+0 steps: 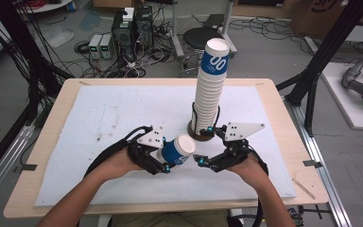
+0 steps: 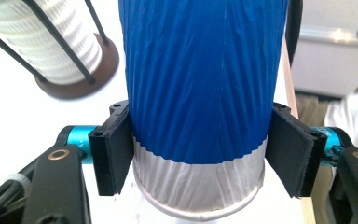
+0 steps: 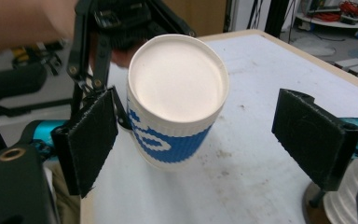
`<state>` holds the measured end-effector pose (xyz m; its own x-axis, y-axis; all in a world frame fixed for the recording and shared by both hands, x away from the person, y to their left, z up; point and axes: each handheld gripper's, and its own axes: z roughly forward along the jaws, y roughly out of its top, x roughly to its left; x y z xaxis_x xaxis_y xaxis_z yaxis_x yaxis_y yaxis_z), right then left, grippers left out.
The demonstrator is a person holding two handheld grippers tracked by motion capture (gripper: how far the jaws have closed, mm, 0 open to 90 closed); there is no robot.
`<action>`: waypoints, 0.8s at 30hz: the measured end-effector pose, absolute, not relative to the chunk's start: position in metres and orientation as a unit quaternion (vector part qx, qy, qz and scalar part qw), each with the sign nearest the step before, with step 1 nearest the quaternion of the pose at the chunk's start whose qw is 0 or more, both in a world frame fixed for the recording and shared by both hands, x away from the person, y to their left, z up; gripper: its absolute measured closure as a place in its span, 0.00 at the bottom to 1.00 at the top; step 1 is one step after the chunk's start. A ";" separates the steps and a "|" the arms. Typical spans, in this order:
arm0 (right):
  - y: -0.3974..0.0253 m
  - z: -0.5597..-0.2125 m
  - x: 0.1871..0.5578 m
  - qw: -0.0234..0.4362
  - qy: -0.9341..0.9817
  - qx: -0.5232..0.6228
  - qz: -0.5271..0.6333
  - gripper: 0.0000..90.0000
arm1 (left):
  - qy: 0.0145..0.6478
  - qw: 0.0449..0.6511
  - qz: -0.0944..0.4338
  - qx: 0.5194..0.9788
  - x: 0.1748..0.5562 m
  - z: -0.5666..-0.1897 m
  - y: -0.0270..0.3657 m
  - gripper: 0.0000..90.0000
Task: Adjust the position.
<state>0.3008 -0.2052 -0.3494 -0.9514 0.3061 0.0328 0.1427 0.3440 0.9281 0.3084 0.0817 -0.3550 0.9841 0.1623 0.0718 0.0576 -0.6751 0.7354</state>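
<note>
Your left claw point(image 1: 166, 163) grips the cup point(image 1: 178, 150), lying sideways, base toward your wide-open, empty right claw point(image 1: 207, 147) just beside it.

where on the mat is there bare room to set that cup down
The widest free patch is the left half of the white mat, between the table's left edge and the cup stack. The near strip below both hands is bare too. It is crowded mid-front, where the left gripper holds the blue cup beside the right gripper and the stack's base.
</note>
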 end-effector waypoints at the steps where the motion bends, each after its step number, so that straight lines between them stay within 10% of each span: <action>1: -0.205 -0.350 0.301 0.076 0.821 0.134 0.550 0.16 | 0.055 0.385 0.065 0.919 0.309 -0.354 0.081 0.34; 24: -0.166 -0.370 0.298 0.045 0.888 0.056 0.454 0.19 | 0.011 0.271 0.018 0.962 0.304 -0.360 0.046 0.33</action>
